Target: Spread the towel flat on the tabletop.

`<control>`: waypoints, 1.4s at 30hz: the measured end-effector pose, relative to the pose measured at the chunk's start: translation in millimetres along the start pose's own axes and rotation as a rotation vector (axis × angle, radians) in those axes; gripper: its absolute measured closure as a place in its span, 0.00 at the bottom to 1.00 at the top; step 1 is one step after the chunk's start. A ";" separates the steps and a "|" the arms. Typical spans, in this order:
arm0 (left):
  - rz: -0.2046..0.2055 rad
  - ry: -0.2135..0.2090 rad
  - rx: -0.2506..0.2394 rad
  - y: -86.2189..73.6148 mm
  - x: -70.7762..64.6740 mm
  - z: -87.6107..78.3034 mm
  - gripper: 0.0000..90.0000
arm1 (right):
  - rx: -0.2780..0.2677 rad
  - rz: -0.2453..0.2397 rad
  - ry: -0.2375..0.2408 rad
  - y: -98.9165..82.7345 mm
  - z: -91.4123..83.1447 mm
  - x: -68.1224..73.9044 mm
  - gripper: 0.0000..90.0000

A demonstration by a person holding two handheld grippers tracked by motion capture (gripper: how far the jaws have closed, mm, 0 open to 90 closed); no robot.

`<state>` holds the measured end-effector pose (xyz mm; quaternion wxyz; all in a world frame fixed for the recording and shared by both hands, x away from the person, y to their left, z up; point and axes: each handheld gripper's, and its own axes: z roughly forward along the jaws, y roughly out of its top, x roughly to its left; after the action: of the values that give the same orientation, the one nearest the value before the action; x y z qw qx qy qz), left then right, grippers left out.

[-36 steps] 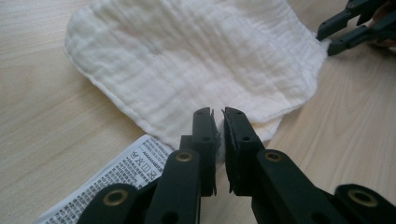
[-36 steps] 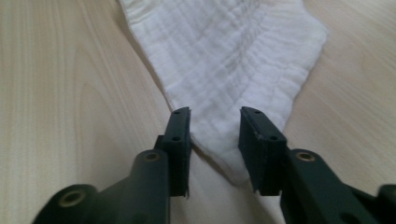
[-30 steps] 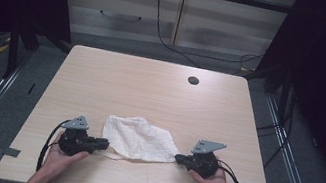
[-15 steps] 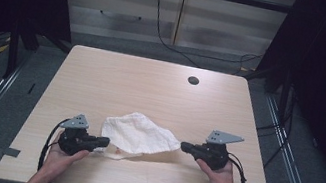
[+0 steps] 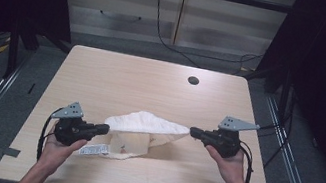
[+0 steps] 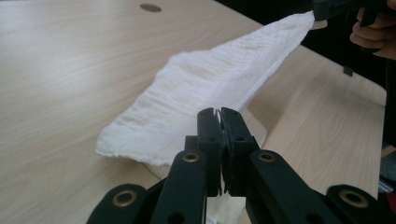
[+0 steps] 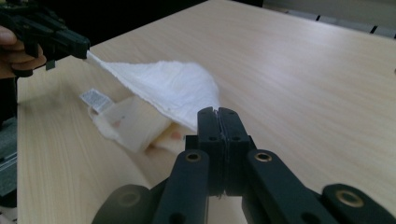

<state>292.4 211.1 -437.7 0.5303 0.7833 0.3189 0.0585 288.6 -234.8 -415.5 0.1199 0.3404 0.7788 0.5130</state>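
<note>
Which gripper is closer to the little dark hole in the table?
The right. The right gripper sits just below the hole, slightly to its right, pinching the white cloth. The left gripper holds the cloth's other end, farther down-left.

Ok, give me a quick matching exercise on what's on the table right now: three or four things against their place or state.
Things:
1. white cloth
2. care label
3. round hole
4. right gripper

States:
a. lies flat on the table near the left hand
b. shut on a cloth corner
c. stretched between both grippers, partly lifted
d. far side of the tabletop

Pairs: 1-c, 2-a, 3-d, 4-b
</note>
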 end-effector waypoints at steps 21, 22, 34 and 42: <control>0.097 0.027 -0.135 78.1 -18.9 -35.5 0.98 | -0.123 -0.078 -0.022 75.6 -44.9 15.6 0.99; 0.100 0.026 -0.141 80.1 -20.1 -37.1 0.98 | -0.123 -0.078 -0.022 75.6 -44.9 15.6 0.99; 0.135 0.013 -0.146 82.4 -31.2 -49.1 0.98 | -0.151 -0.125 -0.001 91.2 -75.0 42.5 0.99; 0.140 0.011 -0.182 81.0 -42.4 -61.7 0.98 | -0.119 -0.151 0.011 83.4 -86.4 64.8 0.99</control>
<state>267.8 217.2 -330.4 0.5919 0.7521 0.2599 0.1284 228.3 -234.3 -293.0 0.1739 0.2700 0.7711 0.5498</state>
